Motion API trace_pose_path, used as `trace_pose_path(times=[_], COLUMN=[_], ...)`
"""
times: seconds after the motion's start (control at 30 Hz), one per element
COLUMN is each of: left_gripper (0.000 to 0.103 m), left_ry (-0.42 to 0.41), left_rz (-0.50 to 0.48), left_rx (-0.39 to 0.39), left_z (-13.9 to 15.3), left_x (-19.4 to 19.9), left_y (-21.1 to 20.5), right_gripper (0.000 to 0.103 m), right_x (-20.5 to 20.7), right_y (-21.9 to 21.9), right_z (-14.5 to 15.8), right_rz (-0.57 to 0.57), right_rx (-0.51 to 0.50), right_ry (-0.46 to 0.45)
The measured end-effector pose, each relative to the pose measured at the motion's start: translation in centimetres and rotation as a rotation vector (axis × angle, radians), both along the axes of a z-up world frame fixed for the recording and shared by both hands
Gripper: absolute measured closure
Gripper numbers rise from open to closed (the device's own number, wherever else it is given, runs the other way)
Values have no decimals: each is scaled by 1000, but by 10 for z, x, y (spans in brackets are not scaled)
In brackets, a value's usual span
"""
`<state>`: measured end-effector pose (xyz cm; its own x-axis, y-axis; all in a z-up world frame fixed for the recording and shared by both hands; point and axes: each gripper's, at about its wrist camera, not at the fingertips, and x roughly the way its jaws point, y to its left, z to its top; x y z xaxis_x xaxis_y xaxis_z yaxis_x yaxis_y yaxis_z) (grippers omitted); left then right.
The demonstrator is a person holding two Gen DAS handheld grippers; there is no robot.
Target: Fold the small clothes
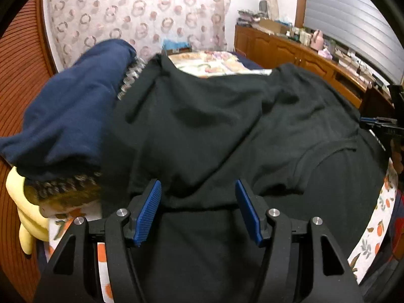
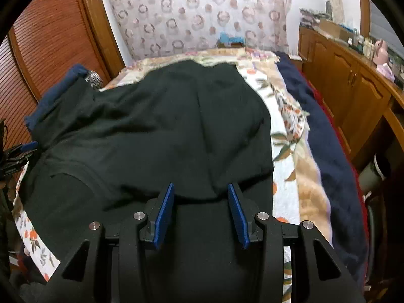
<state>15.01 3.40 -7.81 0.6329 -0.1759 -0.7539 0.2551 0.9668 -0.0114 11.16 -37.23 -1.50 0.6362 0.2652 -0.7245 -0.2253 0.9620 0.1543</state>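
Note:
A black T-shirt (image 1: 227, 116) lies spread on the bed with its upper part folded down over the lower part. The fold's loose edge runs just ahead of both grippers. My left gripper (image 1: 197, 183) hovers open over that edge on the shirt's left side, and its blue pads (image 1: 149, 209) stand apart from the cloth. My right gripper (image 2: 201, 186) is open over the same shirt (image 2: 176, 126) towards its right side, with nothing pinched. Each gripper shows at the rim of the other view: the right gripper (image 1: 373, 122) and the left gripper (image 2: 29, 146).
A navy garment (image 1: 70, 116) over a knitted piece lies at the shirt's left, beside a yellow plush toy (image 1: 27, 217). The orange-print sheet (image 2: 285, 136) and a navy blanket (image 2: 328, 151) cover the bed's right side. A wooden cabinet (image 2: 353, 88) stands right; a louvred door (image 2: 50, 38) left.

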Motion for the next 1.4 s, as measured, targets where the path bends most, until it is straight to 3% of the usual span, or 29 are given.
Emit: trace_pose_path(times=[0.33, 0.67, 0.87, 1.17, 1.23, 1.4], left_gripper=[39, 31, 18, 16, 17, 19], left_ry=[35, 31, 44, 53, 64, -2], left_rz=[5, 5, -15, -16, -1, 73], left_rx=[13, 11, 17, 25, 5, -87], left_z=[-11, -18, -19, -19, -18, -5], left_x=[3, 4, 6, 2, -1, -18], left_y=[-4, -5, -8, -8, -4, 18], right_gripper=[57, 46, 43, 43, 43, 42], right_x=[28, 15, 22, 26, 26, 26], right_y=[-8, 12, 17, 18, 18, 18], right_z=[23, 6, 2, 1, 1, 1], right_rz=[-53, -55, -48, -47, -46, -46], right_rx=[-52, -152, -153, -153, -154, -154], right_ry=[-5, -50, -50, -51, -51, -51])
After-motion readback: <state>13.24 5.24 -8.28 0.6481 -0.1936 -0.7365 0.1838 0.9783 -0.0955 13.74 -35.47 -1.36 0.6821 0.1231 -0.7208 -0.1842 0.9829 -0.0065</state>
